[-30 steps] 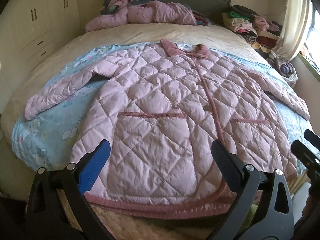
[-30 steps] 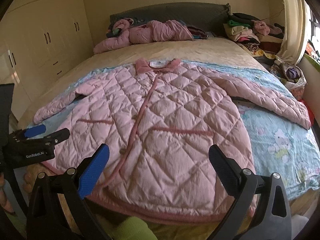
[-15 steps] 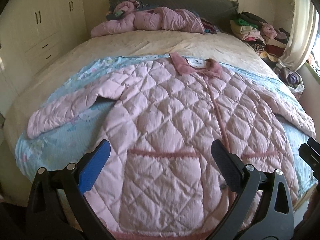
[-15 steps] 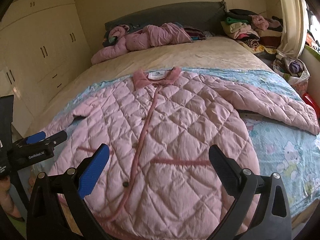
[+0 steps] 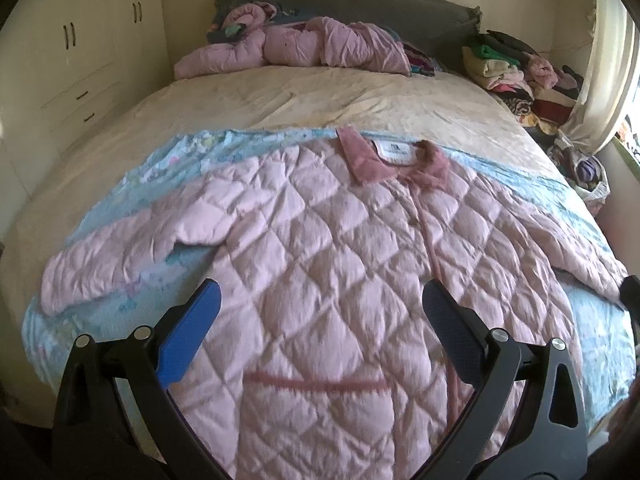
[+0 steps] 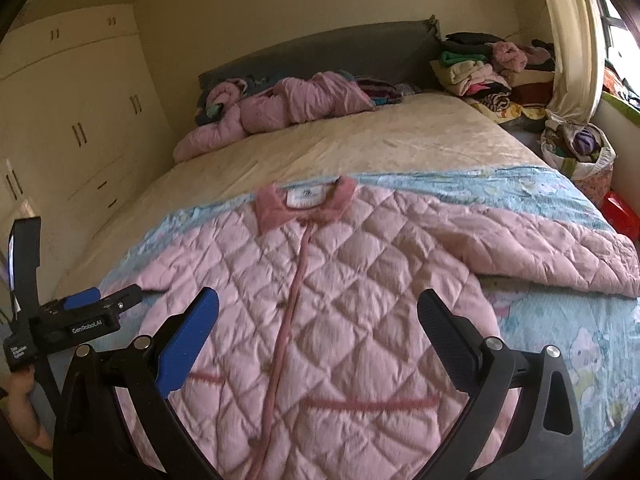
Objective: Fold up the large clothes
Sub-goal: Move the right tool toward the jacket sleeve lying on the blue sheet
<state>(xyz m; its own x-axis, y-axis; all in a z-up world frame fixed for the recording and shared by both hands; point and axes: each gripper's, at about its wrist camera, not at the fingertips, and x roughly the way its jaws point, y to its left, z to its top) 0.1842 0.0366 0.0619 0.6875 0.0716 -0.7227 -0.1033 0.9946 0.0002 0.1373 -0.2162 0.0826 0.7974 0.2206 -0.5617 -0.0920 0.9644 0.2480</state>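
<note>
A large pink quilted coat (image 5: 328, 248) (image 6: 332, 280) lies flat and face up on a light blue cartoon blanket (image 5: 200, 148) (image 6: 560, 320) across the bed, collar toward the headboard and both sleeves spread outward. My left gripper (image 5: 320, 308) hovers open over the coat's left half, above the pocket trim. My right gripper (image 6: 318, 312) hangs open over the coat's middle, near the front placket. Neither holds anything. The left gripper's body (image 6: 80, 320) shows at the right wrist view's left edge.
Crumpled pink garments (image 5: 304, 48) (image 6: 280, 104) lie by the grey headboard. A stack of folded clothes (image 5: 512, 72) (image 6: 488, 76) sits at the bed's far right corner, with a bag of clothes (image 6: 580, 148) beside it. Cream wardrobes (image 5: 80, 60) line the left wall.
Both grippers have moved forward over the coat, from its hem toward its middle. The hem has dropped out of view. Both stay open.
</note>
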